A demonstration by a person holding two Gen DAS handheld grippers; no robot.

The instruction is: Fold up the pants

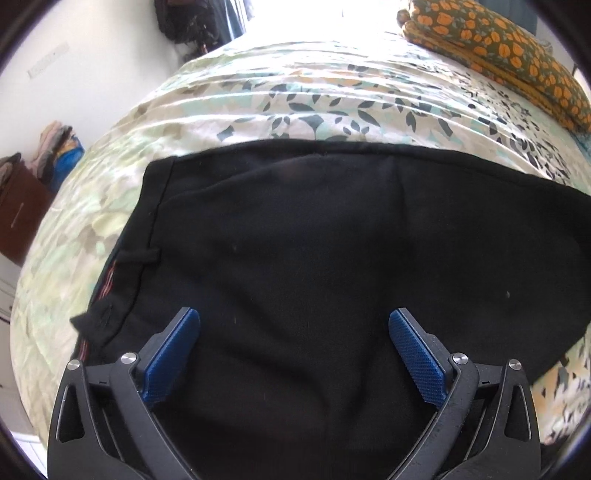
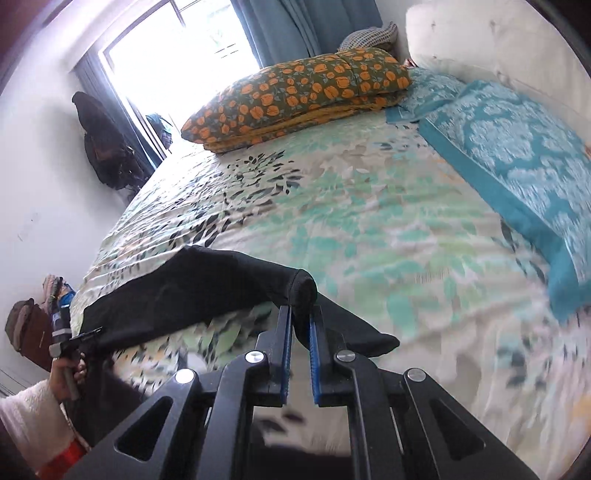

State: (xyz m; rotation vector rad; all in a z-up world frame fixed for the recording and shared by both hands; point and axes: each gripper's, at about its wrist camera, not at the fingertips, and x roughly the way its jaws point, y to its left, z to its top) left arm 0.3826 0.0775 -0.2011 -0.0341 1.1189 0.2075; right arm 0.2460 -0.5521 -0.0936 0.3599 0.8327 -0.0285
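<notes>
Pants [image 1: 314,240] spread on bed [image 1: 258,99]; one end lifted, pinched in right tool [image 2: 302,314]. Folded quilt [image 2: 295,96] at far side, pillow [image 2: 517,155] right.

Bed [image 2: 369,229] under leaf-print sheet fills room; orange-flowered folded quilt [image 2: 295,96] and teal patterned pillow [image 2: 517,155] at far end; white padded headboard [image 2: 498,48]; bright window [image 2: 177,62] with blue curtain [image 2: 288,26]; white wall [image 2: 37,184], dark bag [image 2: 103,144] hanging; brown cabinet [image 1: 18,214] beside bed

Right gripper [image 2: 302,314] pinches black pants [image 2: 192,291] above the bed [image 2: 388,229].
</notes>
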